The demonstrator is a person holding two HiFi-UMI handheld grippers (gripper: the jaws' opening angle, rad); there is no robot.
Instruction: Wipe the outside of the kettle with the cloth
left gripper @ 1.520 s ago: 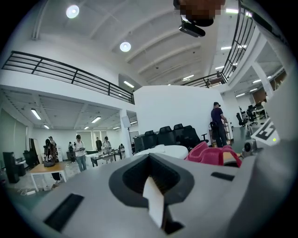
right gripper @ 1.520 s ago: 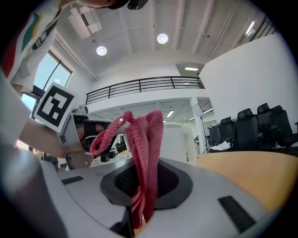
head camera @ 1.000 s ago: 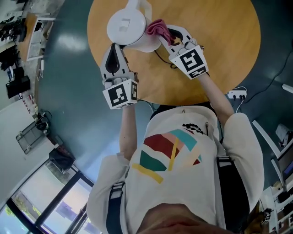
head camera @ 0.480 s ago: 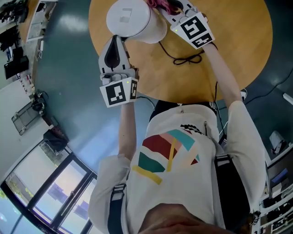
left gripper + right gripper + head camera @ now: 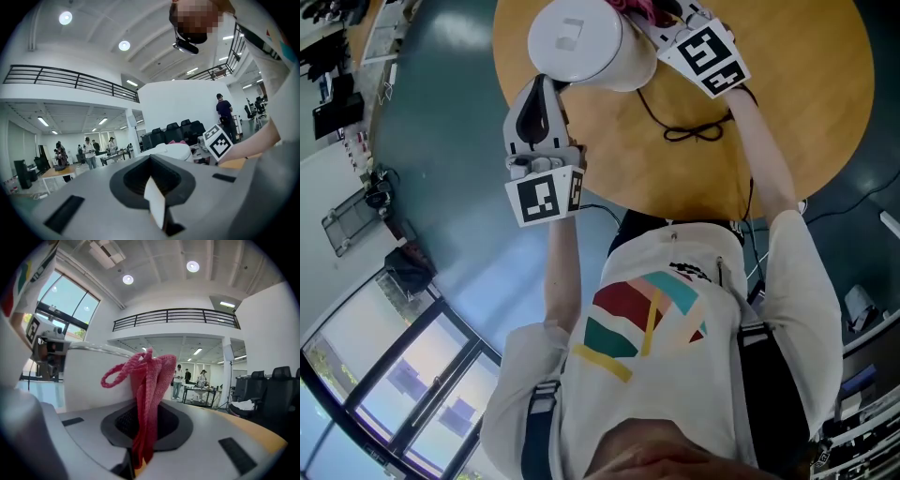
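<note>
The white kettle (image 5: 577, 42) stands at the top centre of the head view, on the round wooden desk (image 5: 797, 84). My right claw (image 5: 656, 17) is clamped on the pink cloth (image 5: 149, 376), which lies against the kettle's wall. My left claw (image 5: 544, 94), jaws together with nothing between them, sits just beside the kettle's lower-left side.
</note>
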